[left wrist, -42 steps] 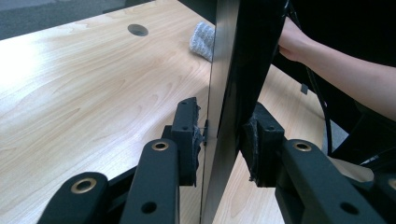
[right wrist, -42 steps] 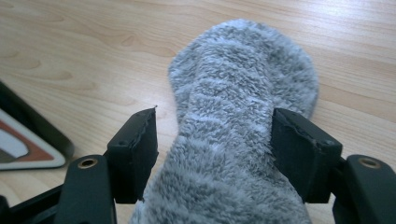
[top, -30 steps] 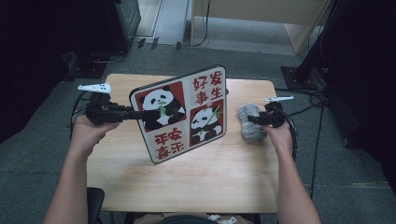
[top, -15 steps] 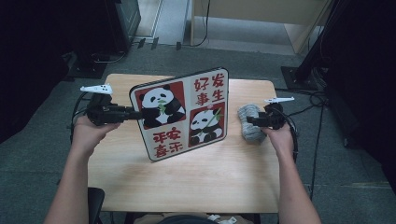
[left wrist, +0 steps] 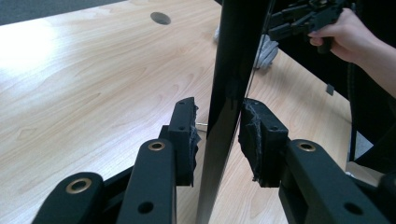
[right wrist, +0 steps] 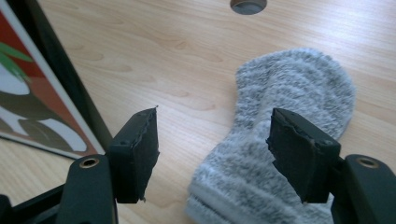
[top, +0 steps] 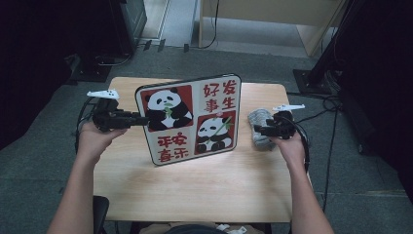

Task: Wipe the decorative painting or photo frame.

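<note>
A flat board with panda pictures and red characters (top: pixel 190 119) stands on edge on the wooden table (top: pixel 195 190), leaning back a little. My left gripper (top: pixel 141 120) is shut on its left edge; in the left gripper view the dark edge of the board (left wrist: pixel 229 70) runs up between the two pads (left wrist: pixel 187 135). A grey knitted sock (top: pixel 257 118) lies on the table to the right of the board. My right gripper (top: pixel 260 130) hovers open just over it, and in the right gripper view the sock (right wrist: pixel 289 93) lies between and beyond the spread jaws.
A round cable hole (right wrist: pixel 247 4) sits in the tabletop beyond the sock. The person's right hand (left wrist: pixel 345 32) with its gripper appears past the board in the left gripper view. Dark stands and cables ring the table on the grey floor.
The right gripper has eased slightly left and down over the sock. The left hand has shifted a little to the right with the board still held upright.
</note>
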`<act>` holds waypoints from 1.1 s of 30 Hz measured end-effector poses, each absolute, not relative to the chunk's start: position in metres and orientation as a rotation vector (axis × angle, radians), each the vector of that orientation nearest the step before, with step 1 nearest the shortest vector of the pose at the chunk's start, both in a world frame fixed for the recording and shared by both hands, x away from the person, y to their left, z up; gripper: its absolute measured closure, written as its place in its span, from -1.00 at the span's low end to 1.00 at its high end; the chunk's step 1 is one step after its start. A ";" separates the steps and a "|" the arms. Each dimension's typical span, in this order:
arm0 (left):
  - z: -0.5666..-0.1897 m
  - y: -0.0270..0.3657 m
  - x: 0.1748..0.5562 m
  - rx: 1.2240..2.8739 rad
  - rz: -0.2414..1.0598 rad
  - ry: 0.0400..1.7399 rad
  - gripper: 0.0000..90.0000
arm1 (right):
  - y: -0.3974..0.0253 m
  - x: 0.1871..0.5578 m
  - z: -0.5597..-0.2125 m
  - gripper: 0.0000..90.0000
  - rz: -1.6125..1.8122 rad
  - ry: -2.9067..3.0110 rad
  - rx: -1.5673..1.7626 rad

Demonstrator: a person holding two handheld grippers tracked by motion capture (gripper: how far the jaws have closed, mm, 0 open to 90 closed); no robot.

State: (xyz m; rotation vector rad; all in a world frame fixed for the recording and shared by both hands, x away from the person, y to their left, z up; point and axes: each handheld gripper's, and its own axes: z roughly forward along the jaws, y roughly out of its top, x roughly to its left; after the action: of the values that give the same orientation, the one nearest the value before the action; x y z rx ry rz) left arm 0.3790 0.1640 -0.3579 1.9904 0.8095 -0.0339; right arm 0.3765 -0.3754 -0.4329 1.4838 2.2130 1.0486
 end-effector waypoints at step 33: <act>-0.367 0.168 0.381 2.028 -0.020 0.825 0.28 | -0.370 0.355 -0.433 -0.26 1.069 2.228 1.425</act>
State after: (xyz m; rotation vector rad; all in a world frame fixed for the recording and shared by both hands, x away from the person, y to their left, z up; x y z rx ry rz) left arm 0.3812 0.1676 -0.3674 2.0277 0.8248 -0.0197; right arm 0.3548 -0.3699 -0.4335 1.4250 2.2283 1.0694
